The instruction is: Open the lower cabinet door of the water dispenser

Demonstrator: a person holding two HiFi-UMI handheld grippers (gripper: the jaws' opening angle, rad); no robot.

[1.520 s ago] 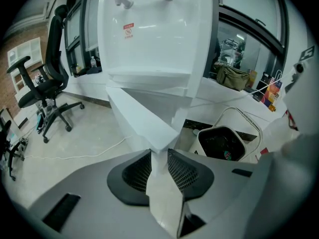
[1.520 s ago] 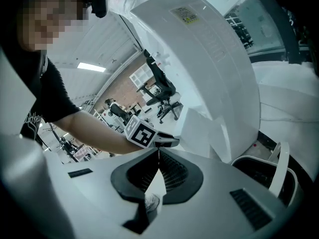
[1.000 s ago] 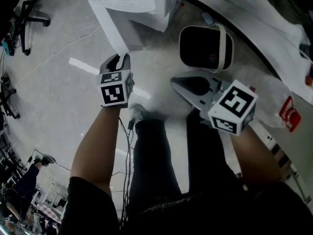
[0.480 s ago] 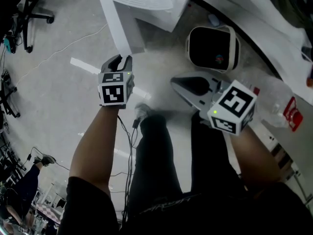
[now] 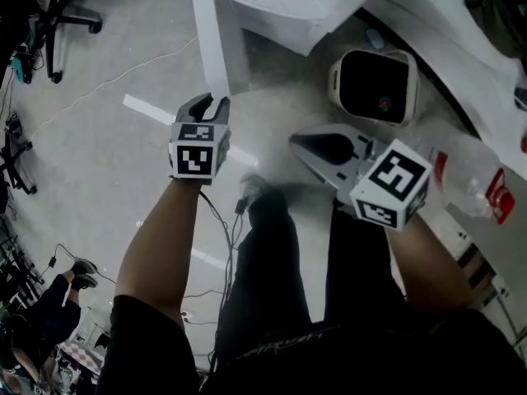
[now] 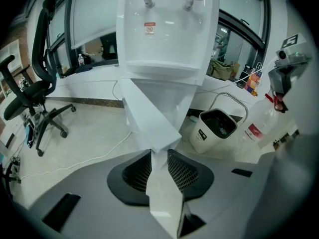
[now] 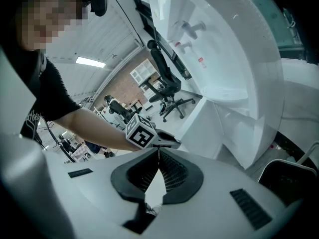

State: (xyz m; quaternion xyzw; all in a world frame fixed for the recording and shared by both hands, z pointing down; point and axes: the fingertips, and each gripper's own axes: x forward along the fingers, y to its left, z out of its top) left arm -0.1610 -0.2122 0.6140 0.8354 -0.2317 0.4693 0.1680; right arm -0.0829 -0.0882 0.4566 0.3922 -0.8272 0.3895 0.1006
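Two views are giving me the grip; the head view alone is not. In the left gripper view, I am seeing the left gripper (image 6: 159, 152) clamping its pads on the free edge of the white door (image 6: 149, 114), which is standing swung out from the lower front of the dispenser (image 6: 169, 29). From the head view, the door is showing only as a narrow panel running far from that gripper, toward the dispenser's top.

The right gripper (image 7: 159, 152) is sitting closed on nothing. Its own view is showing the pad tips meeting, with the left one's marker cube beyond them and the dispenser's taps to the right. The head view is placing it right of the left gripper, near the person's legs, apart from the door.

The left gripper view is also picking up a bin (image 6: 214, 129) and a bottle (image 6: 260, 123) right of the dispenser, and a chair (image 6: 40, 96) at far left. A cable (image 5: 107, 85) is trailing across the floor.
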